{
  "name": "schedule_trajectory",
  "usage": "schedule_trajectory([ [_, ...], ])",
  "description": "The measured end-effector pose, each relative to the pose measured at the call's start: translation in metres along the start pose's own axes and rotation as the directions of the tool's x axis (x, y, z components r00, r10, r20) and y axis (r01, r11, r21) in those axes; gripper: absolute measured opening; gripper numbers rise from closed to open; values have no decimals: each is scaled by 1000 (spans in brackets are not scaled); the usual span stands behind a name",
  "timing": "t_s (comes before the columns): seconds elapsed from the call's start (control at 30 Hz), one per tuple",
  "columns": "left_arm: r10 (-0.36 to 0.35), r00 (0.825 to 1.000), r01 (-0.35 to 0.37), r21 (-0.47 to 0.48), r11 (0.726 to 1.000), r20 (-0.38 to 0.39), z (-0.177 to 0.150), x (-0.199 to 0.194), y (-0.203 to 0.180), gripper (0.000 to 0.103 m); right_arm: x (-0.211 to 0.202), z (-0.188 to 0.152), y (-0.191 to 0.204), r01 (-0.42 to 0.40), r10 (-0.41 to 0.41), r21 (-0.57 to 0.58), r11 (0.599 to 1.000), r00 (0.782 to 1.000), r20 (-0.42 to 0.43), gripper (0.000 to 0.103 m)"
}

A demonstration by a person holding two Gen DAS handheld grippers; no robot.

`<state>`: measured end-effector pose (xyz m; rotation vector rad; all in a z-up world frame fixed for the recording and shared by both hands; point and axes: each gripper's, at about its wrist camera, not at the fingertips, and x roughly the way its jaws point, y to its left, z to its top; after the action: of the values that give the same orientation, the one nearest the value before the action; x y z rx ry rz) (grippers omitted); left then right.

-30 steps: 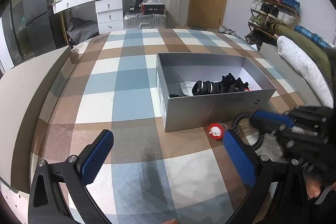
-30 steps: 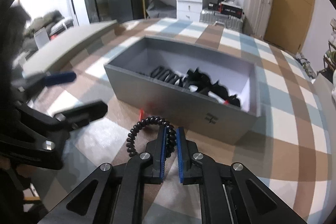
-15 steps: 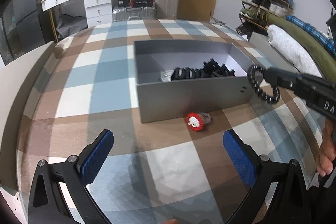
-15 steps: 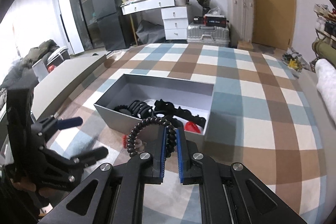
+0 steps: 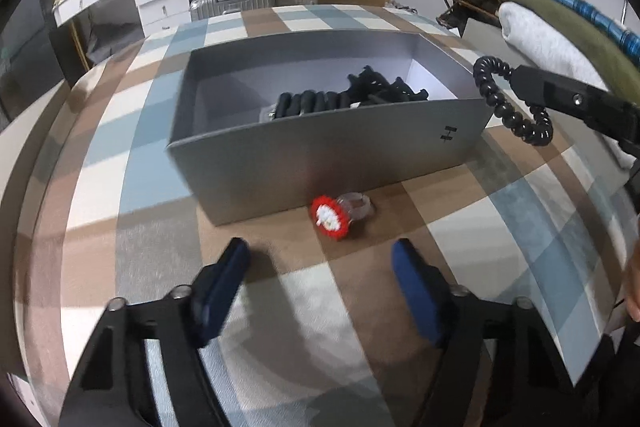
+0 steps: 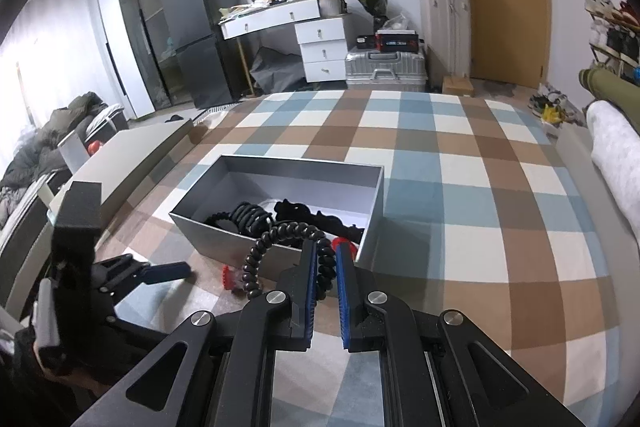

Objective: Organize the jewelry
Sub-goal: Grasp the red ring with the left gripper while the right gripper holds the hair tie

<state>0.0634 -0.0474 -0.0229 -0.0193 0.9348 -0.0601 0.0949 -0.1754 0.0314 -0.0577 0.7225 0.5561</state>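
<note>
- My right gripper (image 6: 325, 269) has its fingers clenched on a black coiled bracelet (image 6: 276, 247), which hangs in the air off their tips, just short of the grey box's (image 5: 328, 151) near wall.
- My left gripper (image 5: 320, 267) is released, fingers spread wide and holding nothing; a red ring (image 5: 332, 217) lies just ahead of them on the checked bedcover (image 6: 460, 187), almost touching the box wall.
- To do this step well, I judge I should carry the bracelet forward over the rim before letting go, so the dangling loop clears the wall and lands beside the black pieces (image 6: 280, 215) already inside.
- The box interior left of my right fingers looks free; its right end is crowded.
- Open bedcover lies all round, but the two grippers sit near each other, so I'd keep the left one low.
</note>
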Motion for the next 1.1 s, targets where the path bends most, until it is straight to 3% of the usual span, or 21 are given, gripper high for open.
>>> schedule_trajectory([
  [0.13,24,1000,-24,43,999,-12,6,7,-10,67,-4,1,-2,-1,1,6,1000,1000,8,9],
  [0.2,20,1000,-19,52,998,-14,9,7,-12,60,-5,2,-3,-4,4,9,1000,1000,12,9],
  [0.4,17,999,-15,52,999,-27,13,8,-14,34,-10,3,-6,-5,5,17,1000,1000,22,9],
  [0.43,15,1000,-14,55,998,-24,13,8,-14,24,-11,3,-5,-7,6,17,1000,1000,24,9],
  [0.77,21,1000,-23,83,996,18,0,-3,-15,24,-8,3,-2,-4,4,7,1000,1000,14,9],
  [1.1,-5,992,-4,69,998,123,-1,-29,-4,24,3,-1,1,6,-6,-7,1000,1000,-1,8],
])
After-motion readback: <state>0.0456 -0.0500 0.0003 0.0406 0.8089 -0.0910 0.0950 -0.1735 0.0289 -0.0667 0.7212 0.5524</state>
